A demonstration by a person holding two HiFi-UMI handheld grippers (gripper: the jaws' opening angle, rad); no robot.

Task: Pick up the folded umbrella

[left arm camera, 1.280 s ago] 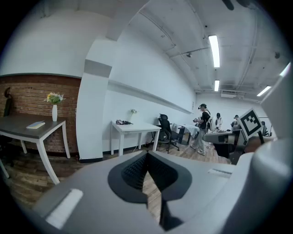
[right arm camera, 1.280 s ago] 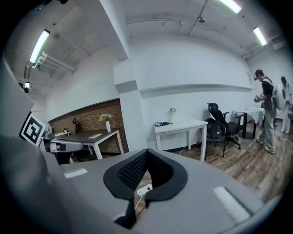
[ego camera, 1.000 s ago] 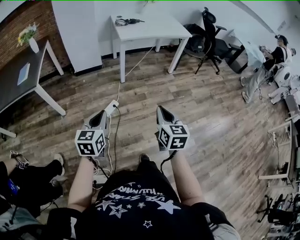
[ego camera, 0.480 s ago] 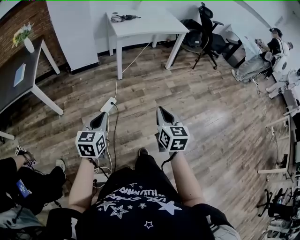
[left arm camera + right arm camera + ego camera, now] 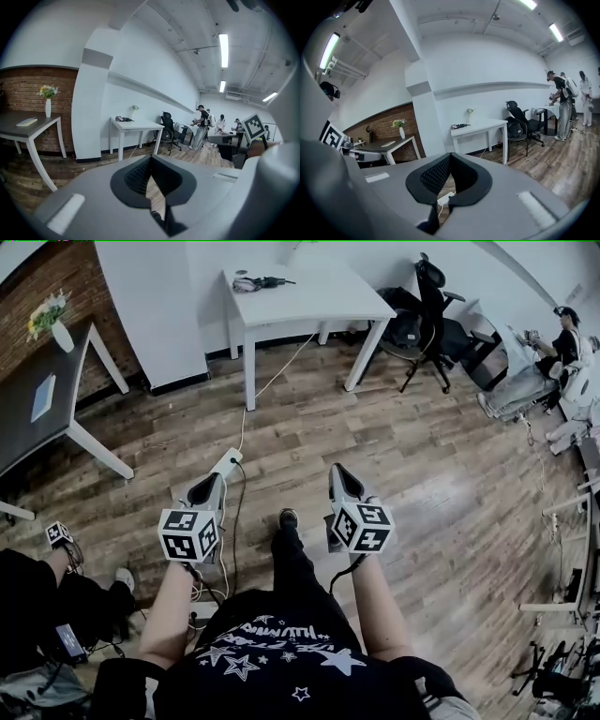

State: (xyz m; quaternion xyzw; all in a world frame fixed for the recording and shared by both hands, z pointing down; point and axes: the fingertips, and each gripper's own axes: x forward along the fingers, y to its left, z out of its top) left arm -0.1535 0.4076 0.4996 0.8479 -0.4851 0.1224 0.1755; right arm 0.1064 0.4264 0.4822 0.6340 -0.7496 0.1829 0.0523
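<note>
A dark folded object, probably the umbrella (image 5: 258,282), lies on the far white table (image 5: 319,301). It also shows small as the umbrella (image 5: 123,119) in the left gripper view and the umbrella (image 5: 459,125) in the right gripper view. My left gripper (image 5: 208,486) and right gripper (image 5: 339,474) are held side by side over the wooden floor, well short of that table and pointing toward it. Both are shut with nothing between their pads. Up close, the left gripper (image 5: 150,157) and right gripper (image 5: 451,154) have their jaws meeting at the tips.
A white power strip (image 5: 227,461) and its cable lie on the floor just ahead of the left gripper. A dark table (image 5: 42,395) with a flower vase (image 5: 67,331) stands at left, a black office chair (image 5: 431,306) at right. People sit at far right and lower left.
Both grippers have shifted a little forward and down, still shut. The person carrying them has stepped forward, with one leg now stretched out between the grippers.
</note>
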